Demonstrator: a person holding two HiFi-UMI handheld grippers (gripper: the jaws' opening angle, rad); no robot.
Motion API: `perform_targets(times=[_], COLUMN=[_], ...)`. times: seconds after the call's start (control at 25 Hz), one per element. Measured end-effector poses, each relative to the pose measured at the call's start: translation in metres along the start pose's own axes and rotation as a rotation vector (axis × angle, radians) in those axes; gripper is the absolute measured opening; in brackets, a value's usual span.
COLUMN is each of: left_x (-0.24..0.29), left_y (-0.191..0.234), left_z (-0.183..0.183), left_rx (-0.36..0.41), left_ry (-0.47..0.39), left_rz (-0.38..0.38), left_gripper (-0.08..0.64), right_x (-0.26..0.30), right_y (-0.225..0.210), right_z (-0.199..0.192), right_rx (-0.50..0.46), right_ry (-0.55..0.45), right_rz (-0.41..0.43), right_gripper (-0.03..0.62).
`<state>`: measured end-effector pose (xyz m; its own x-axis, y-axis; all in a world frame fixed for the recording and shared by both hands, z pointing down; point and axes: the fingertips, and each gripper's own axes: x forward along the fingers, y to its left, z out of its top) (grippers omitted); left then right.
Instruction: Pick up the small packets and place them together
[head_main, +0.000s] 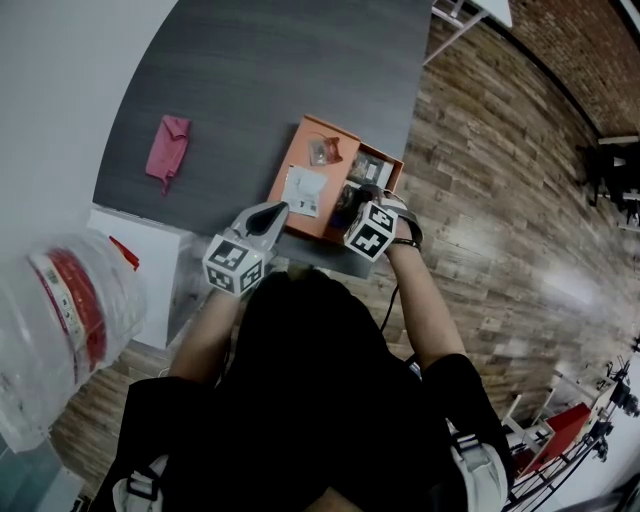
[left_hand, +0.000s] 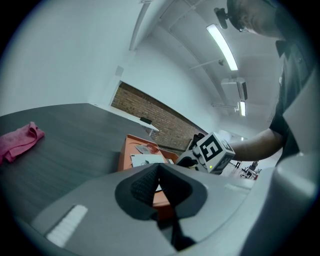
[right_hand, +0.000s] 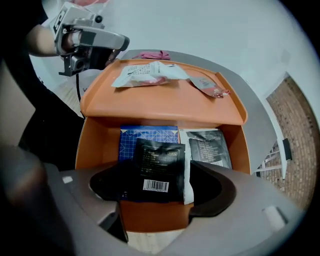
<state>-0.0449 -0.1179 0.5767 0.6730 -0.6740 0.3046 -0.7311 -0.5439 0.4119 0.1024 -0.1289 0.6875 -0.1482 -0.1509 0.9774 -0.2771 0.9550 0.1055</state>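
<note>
Right gripper (right_hand: 160, 186): fingers spread wide, pads clear of black packet (right_hand: 159, 165) lying flat between them in orange box (right_hand: 155, 105). Packet bears white barcode near fingers' end; small print above it unreadable. Under it, beyond fingertips: blue grid-patterned packet (right_hand: 142, 136). Just beside right finger: second black packet (right_hand: 207, 147), white print illegible. Farther ahead, on box's opened lid: white printed packet (right_hand: 145, 74), clear packet (right_hand: 210, 86). Left gripper (left_hand: 159, 185): fingers pressed together, nothing between, box ahead of tips.

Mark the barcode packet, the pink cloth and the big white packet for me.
barcode packet (right_hand: 159, 164), right gripper view, black middle above the barcode.
pink cloth (head_main: 168, 148), head view, centre.
white packet (right_hand: 146, 74), right gripper view, middle.
</note>
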Motion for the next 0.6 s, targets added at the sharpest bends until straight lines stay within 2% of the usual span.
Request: perform_targets(times=[0.24, 0.4, 0.6], left_x=[-0.001, -0.0027, -0.0047], left_y=[0.0, 0.0011, 0.004], left_z=[-0.0018, -0.0029, -0.0064], left_rx=[-0.005, -0.012, -0.02], left_ry=[0.006, 0.003, 0.004], left_rz=[0.008, 0.02, 0.028], left_gripper=[-0.001, 0.0, 0.0], right_x=[0.0041, 0.0034, 0.0027], right_y=[-0.0045, -0.0042, 0.0035], right_z=[-0.0015, -0.0016, 0.0008], right_rx=[0.041, 0.036, -0.013], right_ry=[0.039, 0.054, 0.046], right_rz=[0.084, 0.086, 0.087], right_gripper=[0.394, 0.394, 0.342])
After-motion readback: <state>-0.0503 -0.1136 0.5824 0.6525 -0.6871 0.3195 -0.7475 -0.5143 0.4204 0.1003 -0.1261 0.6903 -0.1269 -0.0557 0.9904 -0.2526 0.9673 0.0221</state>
